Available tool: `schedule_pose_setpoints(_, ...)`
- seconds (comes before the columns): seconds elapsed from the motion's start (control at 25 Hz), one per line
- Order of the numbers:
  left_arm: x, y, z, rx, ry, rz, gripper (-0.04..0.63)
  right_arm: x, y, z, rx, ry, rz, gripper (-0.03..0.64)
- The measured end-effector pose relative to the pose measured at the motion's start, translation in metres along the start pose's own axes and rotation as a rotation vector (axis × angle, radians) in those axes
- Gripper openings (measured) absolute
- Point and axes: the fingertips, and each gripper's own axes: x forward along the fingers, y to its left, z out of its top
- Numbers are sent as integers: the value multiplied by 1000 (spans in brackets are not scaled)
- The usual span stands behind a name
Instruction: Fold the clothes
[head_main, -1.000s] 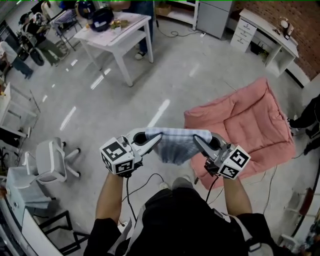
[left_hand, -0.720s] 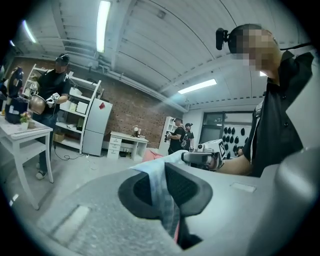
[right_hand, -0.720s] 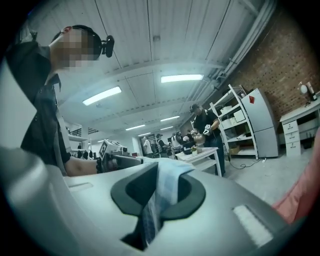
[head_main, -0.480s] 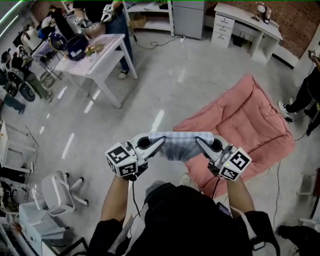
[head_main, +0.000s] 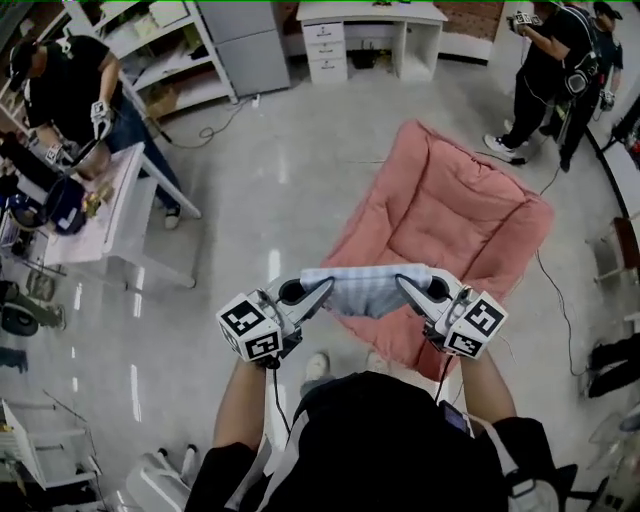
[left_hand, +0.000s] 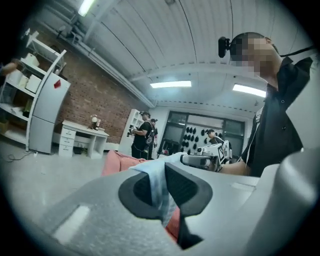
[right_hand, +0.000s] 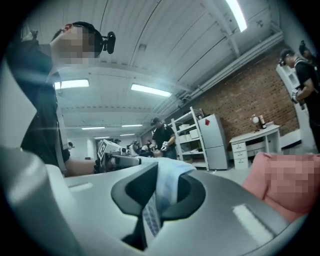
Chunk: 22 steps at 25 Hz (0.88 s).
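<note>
You hold a pale blue checked cloth (head_main: 365, 293) in the air in front of your body, stretched as a short band between your 2 claws and clear of the floor (head_main: 270, 180).

Your left claw (head_main: 322, 290) is clamped on the cloth's left end. In the left gripper view the fabric sits pinched between the dark pads (left_hand: 185, 186).

Your right claw (head_main: 405, 285) is clamped on the right end. In the right gripper view the fabric and a small printed label (right_hand: 150, 218) hang down between the closed jaws.

Both claws lie level with their tips angled in toward each other, and the cloth sags slightly between them.

Below and beyond the cloth, a pink quilt (head_main: 440, 215) is spread on the floor, with its near corner under your right claw. A white desk (head_main: 370, 15) stands against the far wall.
</note>
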Motion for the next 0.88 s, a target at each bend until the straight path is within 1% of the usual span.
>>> schedule_pose_setpoints(0.08, 19, 1, 3, 6, 29, -104, 23, -12, -7, 6, 8, -29, -117, 23)
schedule_pose_setpoints(0.16, 30, 2, 8, 21, 54, -192, 23, -19, -9, 10, 12, -55, -211, 23)
schedule_pose_setpoints(0.28, 38, 5, 10, 42, 90, -305, 23, -25, -5, 7, 17, -77, -334, 23)
schedule_pose_setpoints(0.44, 47, -2, -1, 62, 150, -463, 23, -39, 10, -6, 20, -113, -507, 23)
schedule_pose_setpoints(0.52, 49, -9, -7, 66, 172, -536, 23, -48, 19, -10, 20, -133, -578, 23)
schedule_pose_setpoints(0.64, 52, -17, -19, 56, 194, -603, 24, -56, 31, -23, 47, -155, -653, 23)
schedule_pose_setpoints(0.72, 54, -18, -26, 52, 203, -622, 24, -60, 39, -31, 65, -159, -691, 23)
schedule_pose_setpoints(0.88, 58, -31, -33, 106, 219, -648, 24, -72, 52, -36, 64, -149, -745, 21)
